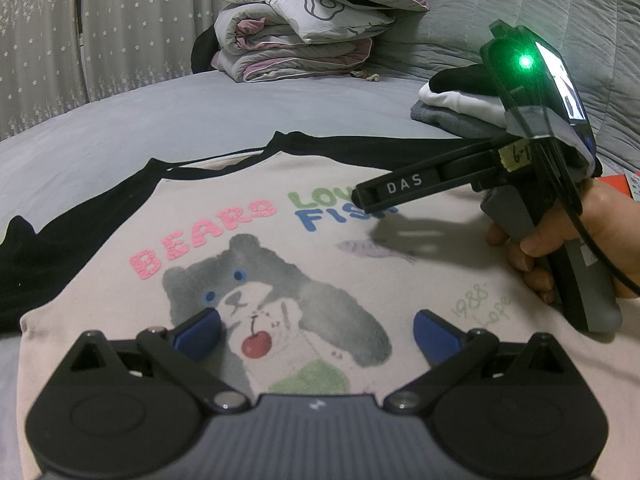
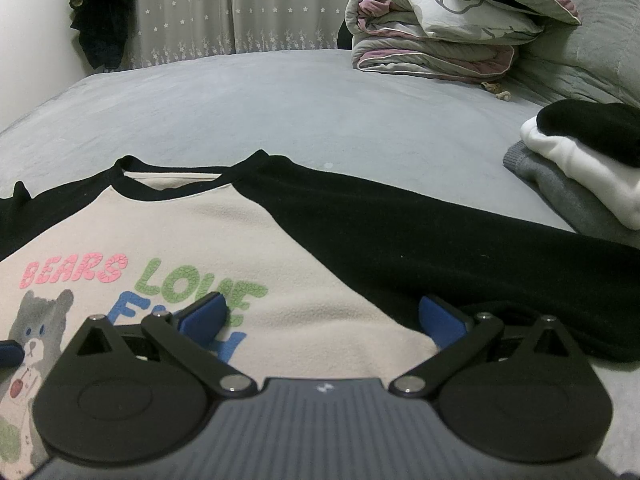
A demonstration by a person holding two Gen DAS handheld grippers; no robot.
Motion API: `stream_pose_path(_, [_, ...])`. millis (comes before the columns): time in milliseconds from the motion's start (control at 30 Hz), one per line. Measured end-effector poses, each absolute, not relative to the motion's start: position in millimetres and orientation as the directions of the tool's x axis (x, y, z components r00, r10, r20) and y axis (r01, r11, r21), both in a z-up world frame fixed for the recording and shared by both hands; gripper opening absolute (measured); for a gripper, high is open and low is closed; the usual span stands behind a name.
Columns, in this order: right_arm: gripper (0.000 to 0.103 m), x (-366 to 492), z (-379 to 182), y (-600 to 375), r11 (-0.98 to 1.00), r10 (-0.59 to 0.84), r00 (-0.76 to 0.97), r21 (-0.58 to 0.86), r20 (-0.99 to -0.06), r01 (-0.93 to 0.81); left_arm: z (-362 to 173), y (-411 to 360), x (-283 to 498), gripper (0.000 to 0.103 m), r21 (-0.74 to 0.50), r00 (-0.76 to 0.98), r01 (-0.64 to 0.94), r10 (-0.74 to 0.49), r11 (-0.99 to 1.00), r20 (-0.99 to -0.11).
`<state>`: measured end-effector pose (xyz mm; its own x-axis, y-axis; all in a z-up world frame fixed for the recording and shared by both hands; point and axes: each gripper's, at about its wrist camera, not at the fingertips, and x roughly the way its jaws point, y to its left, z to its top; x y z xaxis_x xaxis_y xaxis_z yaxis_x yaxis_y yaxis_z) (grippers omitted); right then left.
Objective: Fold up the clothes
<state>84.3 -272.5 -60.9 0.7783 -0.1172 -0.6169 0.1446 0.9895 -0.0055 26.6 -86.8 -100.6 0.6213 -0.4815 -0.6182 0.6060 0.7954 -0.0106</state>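
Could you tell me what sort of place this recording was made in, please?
Most likely a bedroom. The sweatshirt lies on a bed with a grey sheet, a folded duvet is stacked at its far end, and star-patterned curtains hang behind. A pile of folded clothes sits nearby.

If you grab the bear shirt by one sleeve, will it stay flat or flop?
Probably flop: the bear shirt looks like soft fleece lying limp on the bed. The black sleeve would likely lift first, dragging the rest. It seems light.
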Motion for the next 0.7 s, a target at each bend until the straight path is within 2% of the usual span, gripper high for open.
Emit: stream_pose_path(700, [0.103, 83.0, -61.1, -272.9, 0.990, -0.114, 0.780, -0.004, -0.615, 0.142, -100.7, -86.9, 26.9, 0.103, -0.011, 0.621, 0.606, -0.482, 0.795, -0.618])
